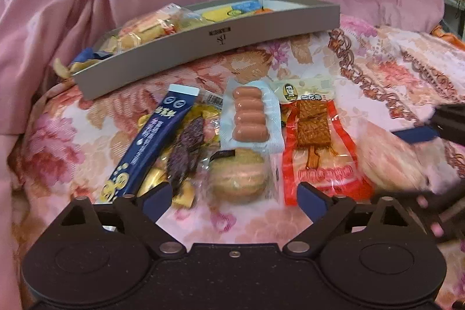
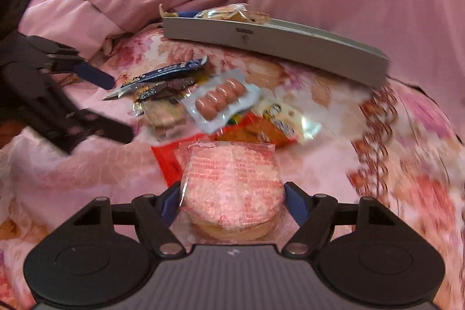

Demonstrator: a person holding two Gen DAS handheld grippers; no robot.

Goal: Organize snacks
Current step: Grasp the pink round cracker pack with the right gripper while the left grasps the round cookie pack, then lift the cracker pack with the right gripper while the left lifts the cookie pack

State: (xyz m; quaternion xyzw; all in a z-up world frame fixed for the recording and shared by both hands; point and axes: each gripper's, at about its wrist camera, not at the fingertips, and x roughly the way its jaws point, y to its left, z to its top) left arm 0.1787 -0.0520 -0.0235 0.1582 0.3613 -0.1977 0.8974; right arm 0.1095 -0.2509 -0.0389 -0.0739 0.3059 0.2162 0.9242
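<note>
Your right tool [image 2: 231, 201] has its fingers spread around the pink round cake [image 2: 231, 188], not clearly pinching. Squeeze gently on the wrapper, lift clear of the pile, then carry it to the grey tray [image 2: 290, 44]. Left tool [image 1: 234, 198] hangs spread, empty, near the biscuit [image 1: 238, 179].

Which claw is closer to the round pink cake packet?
Right. The right gripper has the pink cake packet between its fingers; the left gripper sits off to its side.
</note>
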